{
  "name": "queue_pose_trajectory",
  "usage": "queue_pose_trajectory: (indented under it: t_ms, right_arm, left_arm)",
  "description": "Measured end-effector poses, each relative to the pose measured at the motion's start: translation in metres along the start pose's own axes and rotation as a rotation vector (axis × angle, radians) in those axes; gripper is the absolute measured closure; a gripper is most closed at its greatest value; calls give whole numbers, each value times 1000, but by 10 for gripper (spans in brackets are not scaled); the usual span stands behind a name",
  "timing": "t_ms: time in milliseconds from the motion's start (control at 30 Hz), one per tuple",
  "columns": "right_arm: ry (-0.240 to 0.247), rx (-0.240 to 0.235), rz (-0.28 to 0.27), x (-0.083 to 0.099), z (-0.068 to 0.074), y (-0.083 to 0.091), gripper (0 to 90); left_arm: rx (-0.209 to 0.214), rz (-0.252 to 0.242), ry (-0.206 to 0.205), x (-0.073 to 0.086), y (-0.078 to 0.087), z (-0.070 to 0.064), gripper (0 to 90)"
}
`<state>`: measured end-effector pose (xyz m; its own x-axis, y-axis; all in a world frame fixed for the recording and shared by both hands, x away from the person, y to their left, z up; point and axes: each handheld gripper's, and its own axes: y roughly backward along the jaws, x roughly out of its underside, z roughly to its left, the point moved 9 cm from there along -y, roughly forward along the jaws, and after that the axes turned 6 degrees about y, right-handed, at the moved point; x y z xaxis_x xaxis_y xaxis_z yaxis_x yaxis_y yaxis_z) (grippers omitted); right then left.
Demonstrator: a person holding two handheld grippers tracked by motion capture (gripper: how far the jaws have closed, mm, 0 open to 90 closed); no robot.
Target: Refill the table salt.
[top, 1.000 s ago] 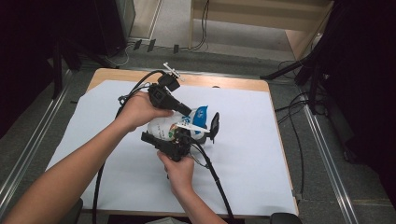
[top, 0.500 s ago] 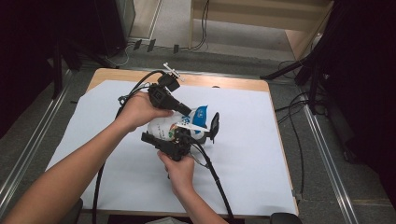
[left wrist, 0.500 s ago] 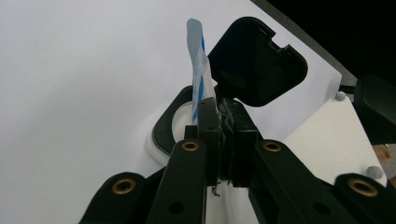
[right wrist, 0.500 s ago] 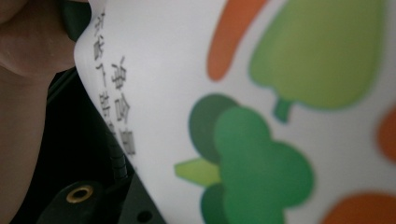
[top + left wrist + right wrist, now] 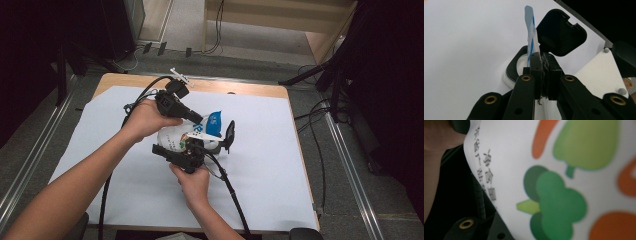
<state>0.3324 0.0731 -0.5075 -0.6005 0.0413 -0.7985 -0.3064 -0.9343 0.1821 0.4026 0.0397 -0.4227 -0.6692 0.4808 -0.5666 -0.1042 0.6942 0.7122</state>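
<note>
Currently, status by item:

Pack position: the white wipes pack [image 5: 176,136] lies at the centre of the high view, on the white table sheet [image 5: 280,165], between both hands.

Left gripper [image 5: 196,118]: enters from the upper left and is clenched on the blue-and-white seal tab [image 5: 531,35]. The grip sits low on the tab, judged to allow peeling it away from the opening.

Right gripper [image 5: 186,150]: sits against the near side of the pack, judged to brace it while the tab is pulled. Whether its jaws are clenched or released cannot be told.

Flip lid [image 5: 560,32]: black, standing open at the upper right of the left gripper view, clear of the dispensing ring [image 5: 517,65].

Left gripper view adds: jaws pressed together on the tab, and the tab rising upright above them.

Right gripper view adds: the pack's printed vegetables [image 5: 554,202] and lettering, blurred and very close.

High view adds: both forearms, both cables, and overall layout.
</note>
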Motion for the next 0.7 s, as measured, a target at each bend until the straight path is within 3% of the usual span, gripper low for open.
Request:
queue_pose_trajectory:
  t_ms: [700]
  right_arm:
    - [44,56,22,7,-7,4,699]
  left_arm:
    - [14,-20,-22,3,9,-2,884]
